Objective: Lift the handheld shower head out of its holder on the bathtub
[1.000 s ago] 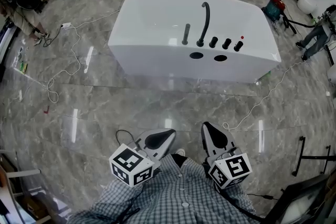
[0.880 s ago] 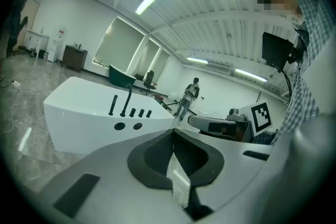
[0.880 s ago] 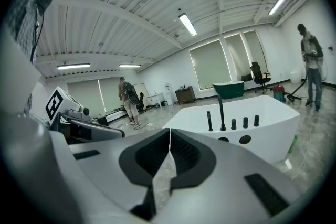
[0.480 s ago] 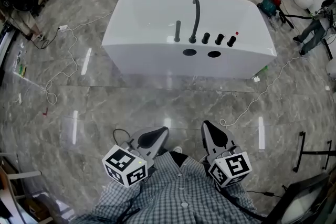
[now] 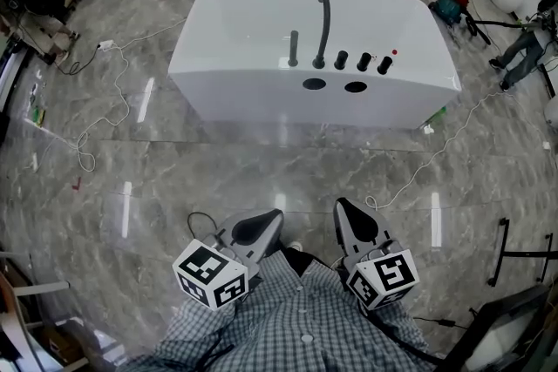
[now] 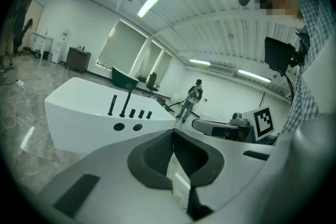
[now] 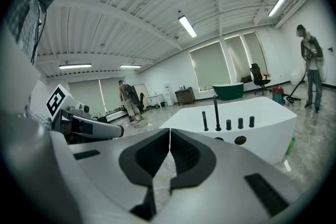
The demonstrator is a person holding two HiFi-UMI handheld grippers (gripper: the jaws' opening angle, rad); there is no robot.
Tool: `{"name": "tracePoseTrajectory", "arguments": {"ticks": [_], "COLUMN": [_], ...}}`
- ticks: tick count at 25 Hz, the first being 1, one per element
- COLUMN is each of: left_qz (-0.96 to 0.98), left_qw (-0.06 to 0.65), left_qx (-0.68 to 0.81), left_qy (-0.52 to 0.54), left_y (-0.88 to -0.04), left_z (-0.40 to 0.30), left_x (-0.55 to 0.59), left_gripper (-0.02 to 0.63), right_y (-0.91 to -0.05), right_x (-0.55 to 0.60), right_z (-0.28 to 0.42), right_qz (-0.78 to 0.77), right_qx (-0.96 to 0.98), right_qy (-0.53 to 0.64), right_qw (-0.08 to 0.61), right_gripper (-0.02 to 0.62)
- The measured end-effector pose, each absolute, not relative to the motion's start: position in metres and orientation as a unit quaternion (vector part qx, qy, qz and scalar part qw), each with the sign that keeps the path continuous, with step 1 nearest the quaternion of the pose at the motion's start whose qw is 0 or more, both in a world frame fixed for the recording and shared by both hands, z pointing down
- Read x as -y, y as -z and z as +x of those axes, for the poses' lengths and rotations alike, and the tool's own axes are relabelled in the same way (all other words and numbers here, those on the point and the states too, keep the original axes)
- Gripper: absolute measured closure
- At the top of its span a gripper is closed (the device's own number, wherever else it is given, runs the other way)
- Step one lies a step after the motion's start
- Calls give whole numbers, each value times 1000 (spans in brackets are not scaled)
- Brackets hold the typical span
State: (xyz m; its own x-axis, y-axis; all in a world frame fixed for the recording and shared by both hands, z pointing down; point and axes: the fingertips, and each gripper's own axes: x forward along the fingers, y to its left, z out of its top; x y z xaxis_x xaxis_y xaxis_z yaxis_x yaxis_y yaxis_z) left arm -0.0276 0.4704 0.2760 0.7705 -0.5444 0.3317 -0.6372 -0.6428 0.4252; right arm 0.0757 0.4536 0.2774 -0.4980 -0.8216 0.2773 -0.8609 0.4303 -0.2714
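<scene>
White bathtub point(image 5: 261, 96) at 12 o'clock; black handheld shower head point(image 5: 293, 49) upright in its rim holder, 9 o'clock of spout point(image 5: 323, 29); left hand-held gripper point(image 5: 264, 220) and right hand-held gripper point(image 5: 348, 213) pressed together, empty, well apart from the tub, likely awaiting the approach.

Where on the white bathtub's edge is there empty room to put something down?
On the bathtub, the near ledge is bare left of the handheld shower head, out to the corner, and right of the last knob. Between those it is crowded: tall spout and knobs stand close together.
</scene>
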Motion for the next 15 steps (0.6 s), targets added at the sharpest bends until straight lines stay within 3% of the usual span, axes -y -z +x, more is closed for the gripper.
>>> {"name": "tracePoseTrajectory", "arguments": {"ticks": [15], "left_qz": [906], "left_qw": [267], "left_qx": [315], "left_qy": [-94], "left_y": [-281], "left_z": [-43], "left_x": [-350], "left_gripper": [597], "right_y": [-281], "right_x": [-345], "right_z": [58], "right_qz": [499], "right_qx": [842], "right_qy": [-197], "right_qw": [61], "right_gripper": [577]}}
